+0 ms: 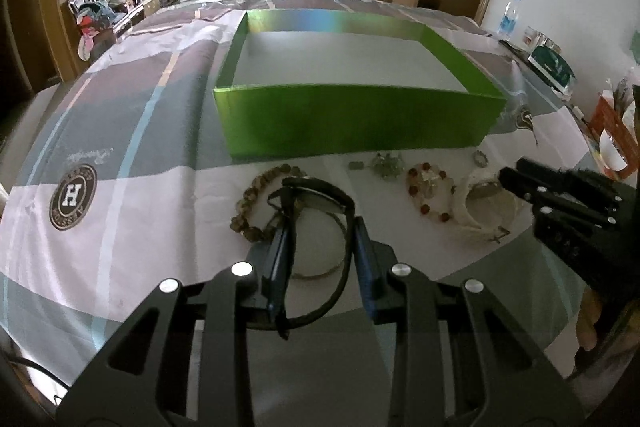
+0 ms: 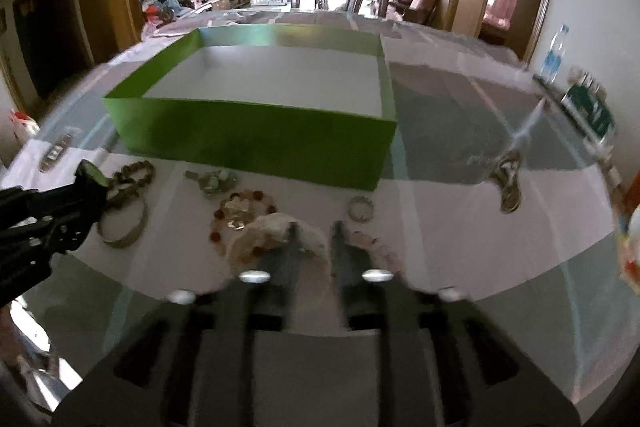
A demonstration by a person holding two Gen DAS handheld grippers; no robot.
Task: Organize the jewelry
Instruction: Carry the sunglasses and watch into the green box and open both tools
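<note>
Jaws of the left gripper (image 1: 318, 227) stand narrow, clamped on a black wristwatch (image 1: 316, 193): the strap loop passes between the blue pads, the case sits just beyond the tips, lifted above the cloth. Landmark for all places: the green box (image 1: 352, 123), open-topped, nothing visible on its white floor.

Left to right, on the near side of the box:
- brown bead bracelet (image 1: 250, 211) and a thin metal bangle (image 1: 320, 269), under and behind the held watch.
- small greenish cluster piece (image 1: 386, 163), close to the box's front wall.
- red-and-clear bead bracelet (image 1: 430, 191).
- white bracelet (image 2: 280, 239), directly at the right gripper's (image 2: 314, 227) tips.
- small ring-like piece (image 2: 360, 207), near the box's right front corner.

Right gripper jaws: parted a little, straddling the white bracelet's edge; frame blurred, so contact cannot be told.

Key relation: box lies straight ahead of the left jaws, its long front wall running crosswise to the fingers. Judgement: watch must rise over that wall, then go forward. Left gripper is nearer the box centre.
</note>
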